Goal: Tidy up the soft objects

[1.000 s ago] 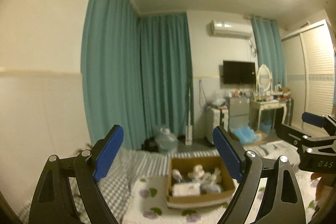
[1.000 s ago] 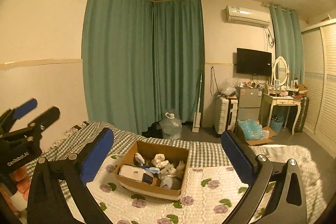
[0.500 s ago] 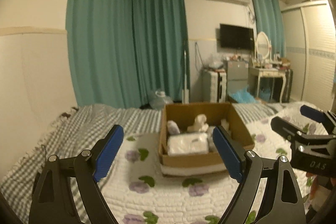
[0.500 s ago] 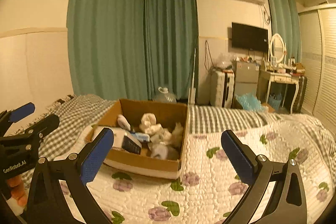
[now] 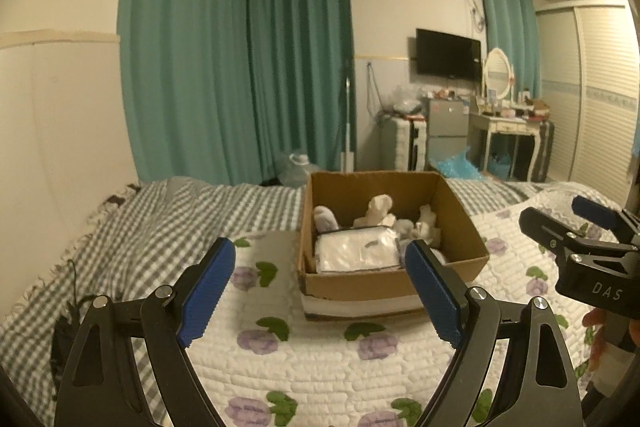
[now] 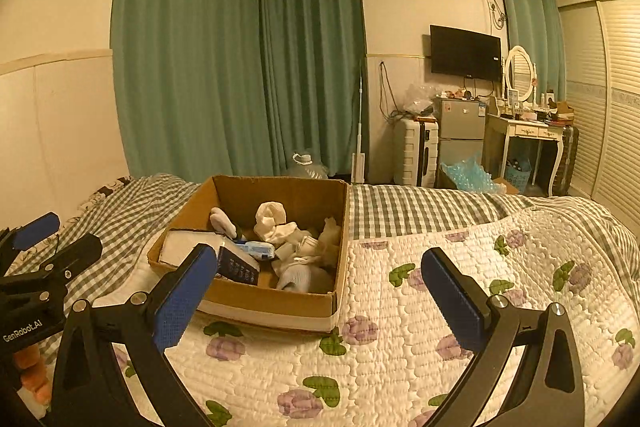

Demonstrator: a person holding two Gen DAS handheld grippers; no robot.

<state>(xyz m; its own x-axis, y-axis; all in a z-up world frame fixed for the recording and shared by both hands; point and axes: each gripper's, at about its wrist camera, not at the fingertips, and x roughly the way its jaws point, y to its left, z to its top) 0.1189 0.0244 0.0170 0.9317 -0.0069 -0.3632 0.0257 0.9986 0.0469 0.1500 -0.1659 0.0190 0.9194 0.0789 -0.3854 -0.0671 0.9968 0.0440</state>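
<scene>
A brown cardboard box (image 5: 356, 283) (image 6: 276, 301) sits on the bed's white floral quilt (image 5: 320, 363) (image 6: 400, 339). It holds several pale socks (image 5: 378, 209) (image 6: 272, 219), a white packet (image 5: 356, 253) (image 6: 188, 247) and a dark blue packet (image 6: 238, 267). My left gripper (image 5: 318, 291) is open and empty, a short way in front of the box. My right gripper (image 6: 316, 287) is open and empty, in front of the box's right corner. Each gripper shows at the edge of the other's view.
A grey checked blanket (image 5: 140, 227) (image 6: 420, 211) covers the far and left parts of the bed. Teal curtains (image 5: 240, 67), a water jug (image 6: 304, 165), a small fridge (image 6: 460, 131), a dressing table (image 6: 524, 135) and a wall television (image 6: 464, 53) stand beyond the bed.
Both grippers have tilted down and moved closer to the box, which now looks larger and fills the middle of each view. Both stay open and empty.
</scene>
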